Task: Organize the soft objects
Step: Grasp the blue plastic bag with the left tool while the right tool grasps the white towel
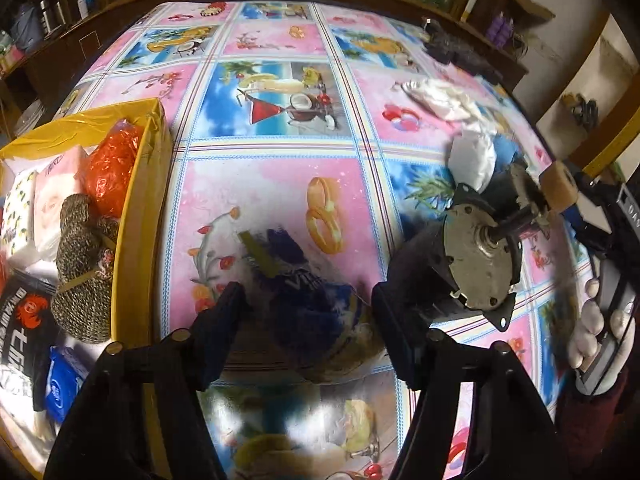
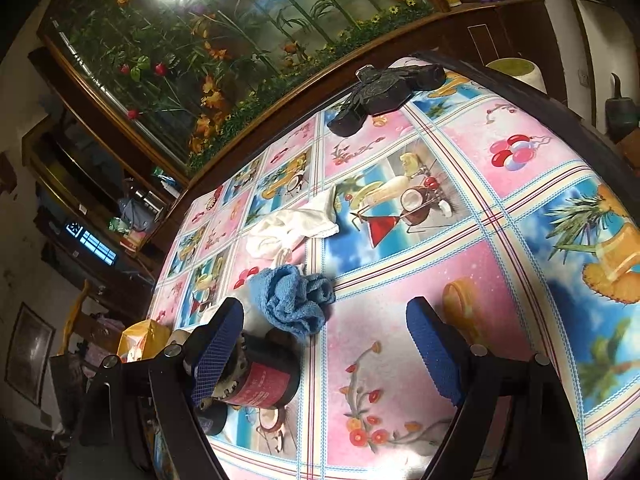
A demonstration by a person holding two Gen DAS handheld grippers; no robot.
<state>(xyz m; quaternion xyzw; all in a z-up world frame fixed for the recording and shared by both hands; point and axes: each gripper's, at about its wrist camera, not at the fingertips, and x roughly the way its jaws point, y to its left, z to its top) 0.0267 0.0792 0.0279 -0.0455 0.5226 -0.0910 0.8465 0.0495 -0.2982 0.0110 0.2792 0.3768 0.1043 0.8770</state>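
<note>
Low in the left wrist frame, your left gripper (image 1: 306, 312) straddles, jaws wide and empty, a blurred blue packet (image 1: 316, 304); it looks light and crinkly, so pinch mid-body. Your right gripper (image 2: 324, 344) gapes, holding nothing.

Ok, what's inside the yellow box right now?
The yellow box holds an orange plastic bag, knitted brown bundle, tissue packs and blue pack; anything underneath is covered.

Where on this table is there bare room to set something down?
The table's far middle is bare, between the yellow box and the white cloth. In the right wrist view, the right side past the blue towel is also free. It is crowded around the motor and the blue packet between the left gripper's fingers.
</note>
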